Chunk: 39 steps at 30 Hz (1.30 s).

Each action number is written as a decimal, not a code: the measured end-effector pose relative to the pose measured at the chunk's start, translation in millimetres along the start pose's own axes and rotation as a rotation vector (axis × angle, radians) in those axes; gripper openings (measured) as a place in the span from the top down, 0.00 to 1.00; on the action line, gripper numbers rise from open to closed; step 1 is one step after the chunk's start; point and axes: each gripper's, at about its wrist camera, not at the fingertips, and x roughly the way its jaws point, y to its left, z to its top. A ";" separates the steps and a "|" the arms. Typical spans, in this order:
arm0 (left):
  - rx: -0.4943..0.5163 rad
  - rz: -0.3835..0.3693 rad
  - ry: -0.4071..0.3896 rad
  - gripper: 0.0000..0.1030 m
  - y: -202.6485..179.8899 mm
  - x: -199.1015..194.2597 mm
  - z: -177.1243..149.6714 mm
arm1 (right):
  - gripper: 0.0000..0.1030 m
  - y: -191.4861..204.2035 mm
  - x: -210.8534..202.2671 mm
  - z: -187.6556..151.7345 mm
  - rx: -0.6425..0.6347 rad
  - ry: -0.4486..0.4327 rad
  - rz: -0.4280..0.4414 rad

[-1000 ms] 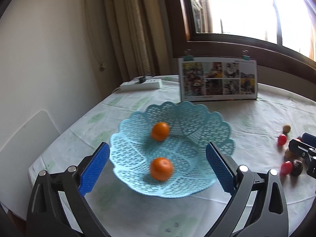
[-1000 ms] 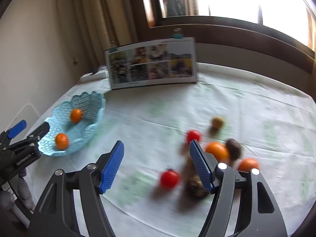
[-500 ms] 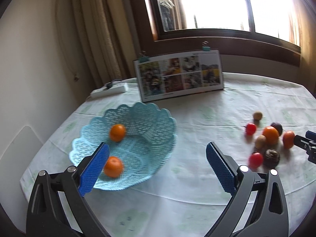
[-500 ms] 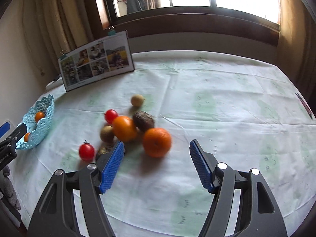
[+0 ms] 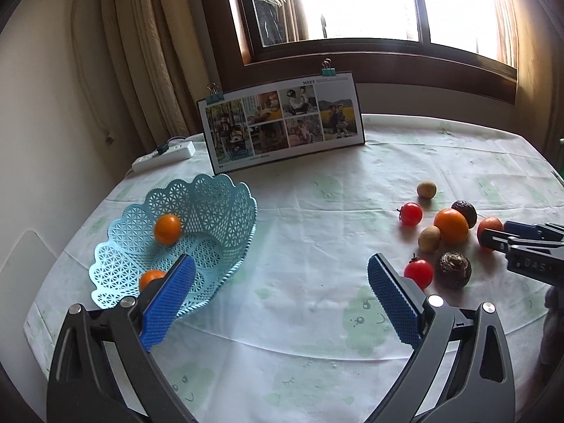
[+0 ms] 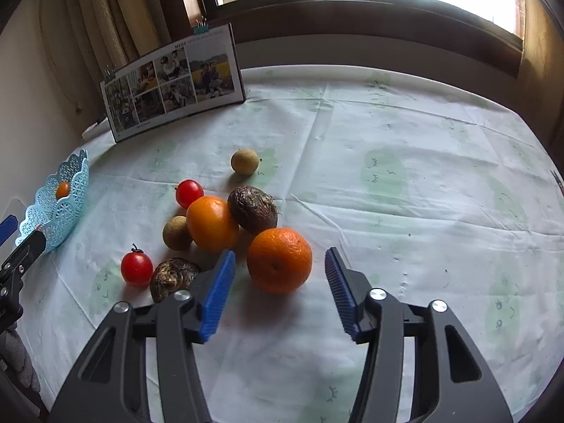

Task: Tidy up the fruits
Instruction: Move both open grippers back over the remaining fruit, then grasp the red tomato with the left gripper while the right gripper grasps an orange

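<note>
The right gripper (image 6: 278, 294) has its two blue ridged fingers (image 6: 218, 296) wide apart, and a round bumpy orange (image 6: 279, 260) sits on the table between their tips, touching neither one. Just behind the left finger lies a wrinkly dark brown fruit (image 6: 172, 277), and next to that a small shiny red tomato with a green stem (image 6: 136, 268). A little farther back is a tight bunch: a smooth orange fruit (image 6: 211, 224), a rough dark brown oval fruit (image 6: 252, 208) touching it, a small round tan fruit (image 6: 177, 232) on its other side, and a second red tomato (image 6: 189, 193). Another small tan fruit (image 6: 244, 161) sits alone behind them. The left gripper (image 5: 280, 301) also has its blue fingers (image 5: 168, 303) spread wide, with nothing between them but the white tablecloth with pale green pictures (image 5: 310, 324). Its left finger is in front of the edge of a light blue plastic basket with lacy holes (image 5: 215, 211). The basket is well apart from the bunch of fruit, over on the left side of the table. Two small oranges are inside it, one near the back (image 5: 167, 229) and one near the front (image 5: 151, 278), partly hidden by the finger. Behind it all, a photo card held by clips (image 5: 282, 123) stands upright, with a white power strip (image 5: 164, 155) beside it, under a bright window (image 5: 373, 3) with tan curtains (image 5: 141, 53).
</note>
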 end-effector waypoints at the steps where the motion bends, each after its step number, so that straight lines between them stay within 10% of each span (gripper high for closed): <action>1: 0.001 -0.003 0.003 0.03 -0.9 0.9 0.1 | 0.54 1.0 2.8 0.9 -0.001 0.007 0.004; 14: 0.079 -0.097 0.024 0.04 -38.9 12.1 -1.9 | 0.62 -10.1 -18.4 -7.4 0.037 -0.038 0.007; 39: 0.048 -0.411 0.211 0.72 -76.8 58.4 -13.4 | 0.62 -21.7 -16.7 -12.9 0.073 -0.039 0.038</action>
